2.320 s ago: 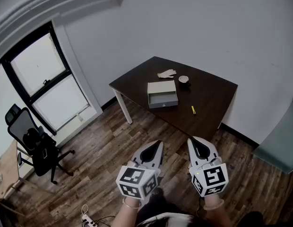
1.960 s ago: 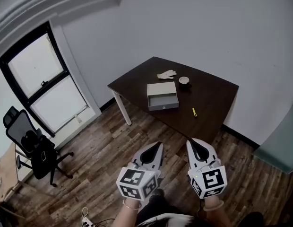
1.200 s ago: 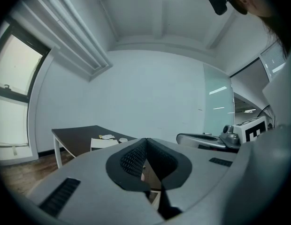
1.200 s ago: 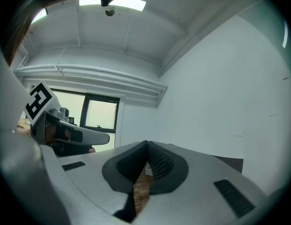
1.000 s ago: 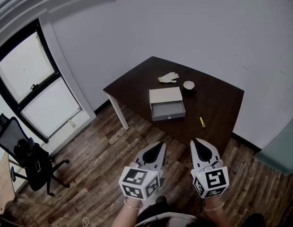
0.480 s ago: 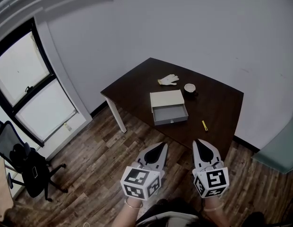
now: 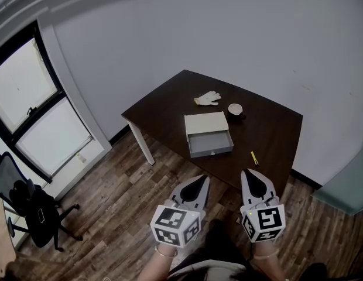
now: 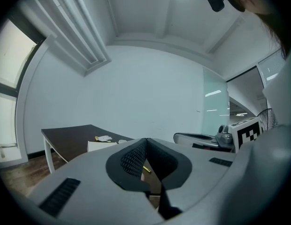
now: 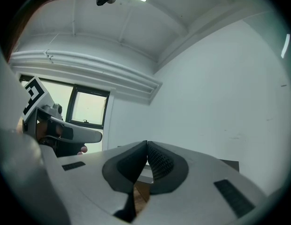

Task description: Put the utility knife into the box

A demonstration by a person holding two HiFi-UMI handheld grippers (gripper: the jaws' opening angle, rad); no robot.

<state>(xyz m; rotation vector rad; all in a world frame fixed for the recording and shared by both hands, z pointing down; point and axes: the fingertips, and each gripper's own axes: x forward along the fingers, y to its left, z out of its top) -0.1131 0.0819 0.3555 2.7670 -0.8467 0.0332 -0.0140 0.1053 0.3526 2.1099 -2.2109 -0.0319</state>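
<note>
A small yellow utility knife lies near the front right of a dark brown table. A grey box shaped like a drawer unit stands mid-table, its drawer pulled out toward me and empty inside. My left gripper and right gripper hang side by side over the wooden floor, short of the table's front edge. Both are shut with nothing between the jaws. In the left gripper view the knife shows just past the closed tips. The right gripper view shows its tips pressed together.
A white glove and a small white cup lie behind the box. A window and a black office chair stand at the left. A glass partition is at the right. White walls meet behind the table.
The table has drawn nearer and lower in the head view as both grippers moved forward toward it. Both stayed shut and side by side. The chair slid toward the left edge.
</note>
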